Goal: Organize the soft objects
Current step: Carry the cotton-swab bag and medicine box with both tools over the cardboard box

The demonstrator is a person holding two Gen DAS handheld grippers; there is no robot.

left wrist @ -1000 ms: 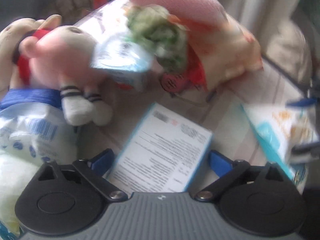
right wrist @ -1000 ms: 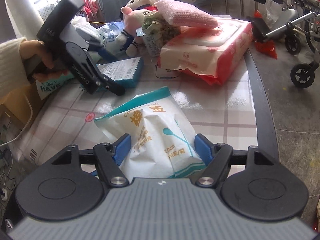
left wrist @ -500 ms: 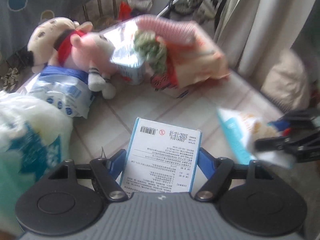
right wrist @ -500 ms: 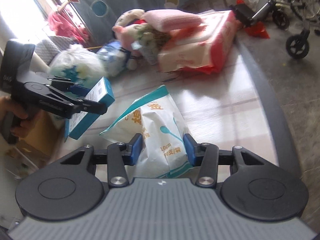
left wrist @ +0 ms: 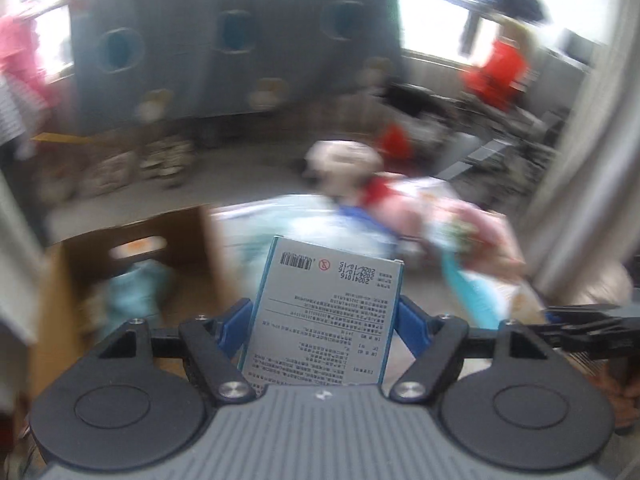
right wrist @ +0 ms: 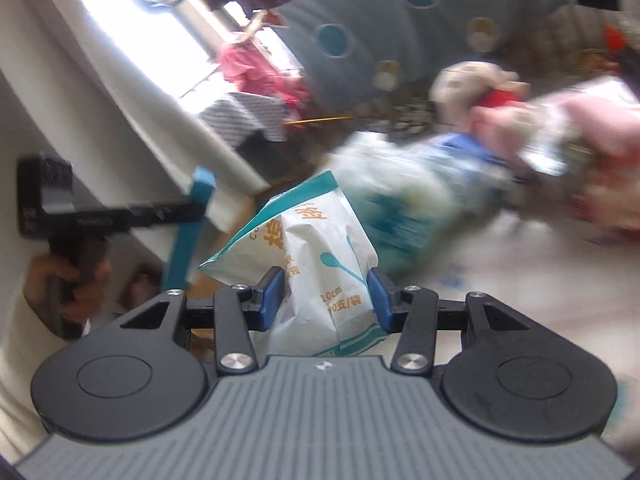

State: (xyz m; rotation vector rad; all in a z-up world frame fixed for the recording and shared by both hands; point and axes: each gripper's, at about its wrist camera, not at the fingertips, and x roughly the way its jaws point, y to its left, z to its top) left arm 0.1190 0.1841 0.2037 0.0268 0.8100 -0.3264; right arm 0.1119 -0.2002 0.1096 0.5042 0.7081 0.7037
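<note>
Carrying both loads level matters here: the box (left wrist: pixel 326 316) sits clamped between the left gripper (left wrist: pixel 325 318)'s jaws, the bag (right wrist: pixel 320 264) pinched between the right gripper (right wrist: pixel 326 294)'s, both off the tabletop (right wrist: pixel 500 264). I judge the carton (left wrist: pixel 132 264) at ten o'clock in the left view to be the goal, so steer the box over its opening before loosening. Half a second ago the box hung above the tabletop facing the toys; now both views have swung toward the carton.
</note>
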